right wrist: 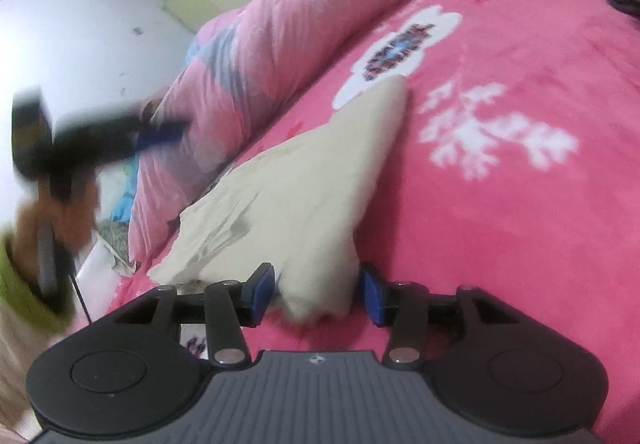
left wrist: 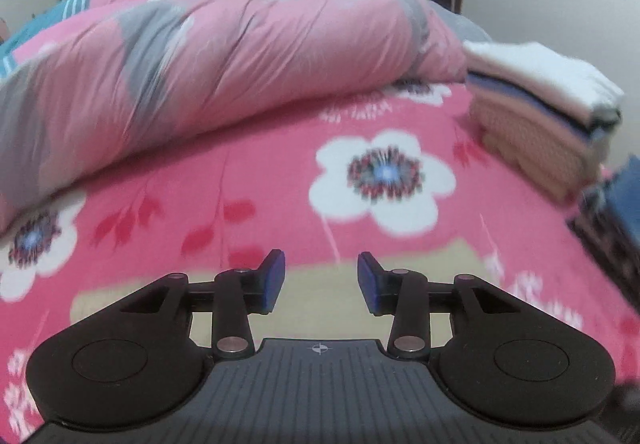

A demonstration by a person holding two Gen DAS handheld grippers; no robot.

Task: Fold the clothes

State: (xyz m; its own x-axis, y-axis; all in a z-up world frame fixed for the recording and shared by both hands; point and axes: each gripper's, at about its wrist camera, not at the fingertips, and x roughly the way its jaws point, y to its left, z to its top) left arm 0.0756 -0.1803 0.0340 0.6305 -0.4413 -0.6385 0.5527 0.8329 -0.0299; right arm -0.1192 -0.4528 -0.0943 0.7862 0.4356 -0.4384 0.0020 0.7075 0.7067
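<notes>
Pink floral bedsheet (right wrist: 520, 224) first, then the cream garment (right wrist: 304, 188) lying flat on it near the quilt (left wrist: 200, 64). Right gripper (right wrist: 316, 294) straddles its near corner, jaws apart, not pinching. Left gripper (left wrist: 320, 280) is released and empty. I'd pinch both corners evenly before folding, honestly.

I see soft, even indoor light; fisheye bending at the edges; motion blur smears both views, tongs sharp.
</notes>
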